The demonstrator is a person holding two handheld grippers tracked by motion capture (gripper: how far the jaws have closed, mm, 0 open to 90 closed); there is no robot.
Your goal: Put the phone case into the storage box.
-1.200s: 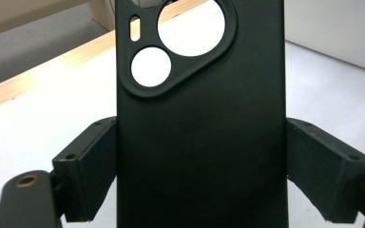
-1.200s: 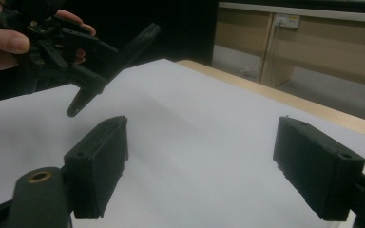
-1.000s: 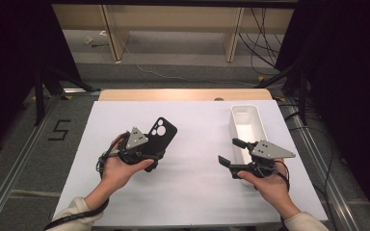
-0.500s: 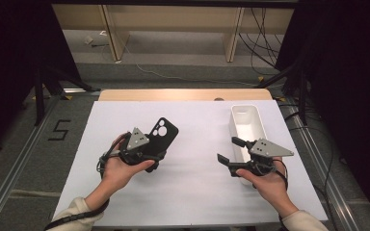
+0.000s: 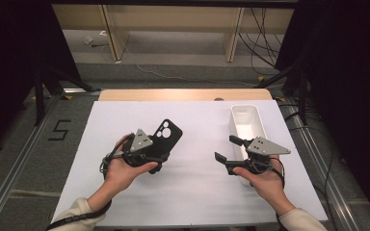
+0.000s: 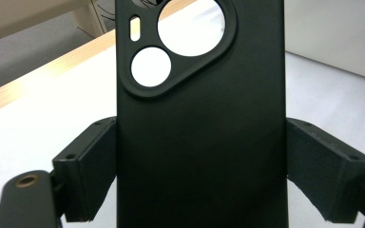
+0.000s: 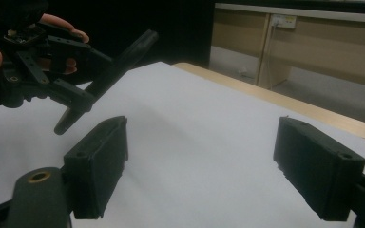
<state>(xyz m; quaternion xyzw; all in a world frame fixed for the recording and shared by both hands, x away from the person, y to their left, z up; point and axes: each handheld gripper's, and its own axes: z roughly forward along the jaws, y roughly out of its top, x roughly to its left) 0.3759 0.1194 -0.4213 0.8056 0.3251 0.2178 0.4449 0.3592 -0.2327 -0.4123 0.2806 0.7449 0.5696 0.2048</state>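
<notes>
A black phone case (image 5: 166, 134) with round camera cut-outs is held off the white table, tilted up. My left gripper (image 5: 158, 153) is shut on its lower end; in the left gripper view the case (image 6: 199, 128) stands between both pads (image 6: 88, 166). In the right gripper view the same case (image 7: 107, 76) hangs at an angle in the other hand's gripper at the far left. My right gripper (image 5: 230, 149) is open with nothing between its pads (image 7: 100, 166), low over the table just left of the white bin.
A narrow white bin (image 5: 248, 127) stands at the right of the white table (image 5: 192, 192), beside my right hand. A wooden strip (image 5: 183, 95) runs along the table's far edge. Metal rails and dark floor flank the table.
Barely anything: the right gripper has crept slightly left. The left gripper keeps its hold on the case in the same place.
</notes>
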